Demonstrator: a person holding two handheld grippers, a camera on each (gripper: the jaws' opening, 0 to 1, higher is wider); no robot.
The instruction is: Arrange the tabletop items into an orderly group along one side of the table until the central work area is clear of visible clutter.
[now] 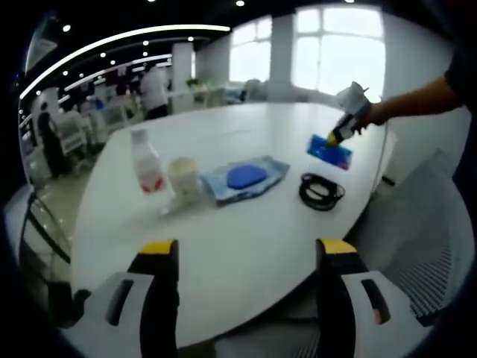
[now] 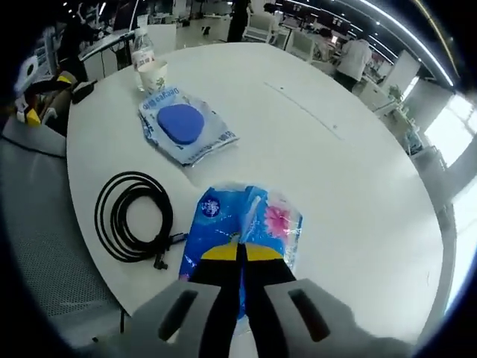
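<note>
On the white table (image 2: pixel 335 171), the right gripper (image 2: pixel 241 252) has its jaws pressed together on the near edge of the blue tissue pack (image 2: pixel 250 224), beside the coiled black cable (image 2: pixel 134 216). The left gripper view takes in the left gripper (image 1: pixel 244 250) with jaws spread over bare tabletop, plus a bottle (image 1: pixel 147 162), paper cup (image 1: pixel 183 177) and wet-wipes pack (image 1: pixel 244 179) in a row.

Blue tissue pack (image 2: pixel 250 224) flat near table edge, pinched at its near end. Black cable (image 2: pixel 133 216) coiled just beside it. Wet-wipes pack (image 2: pixel 182 127) w/ blue lid lies flat further on; paper cup (image 2: pixel 153 74), upright bottle (image 2: pixel 141 46) beyond, close together.
</note>
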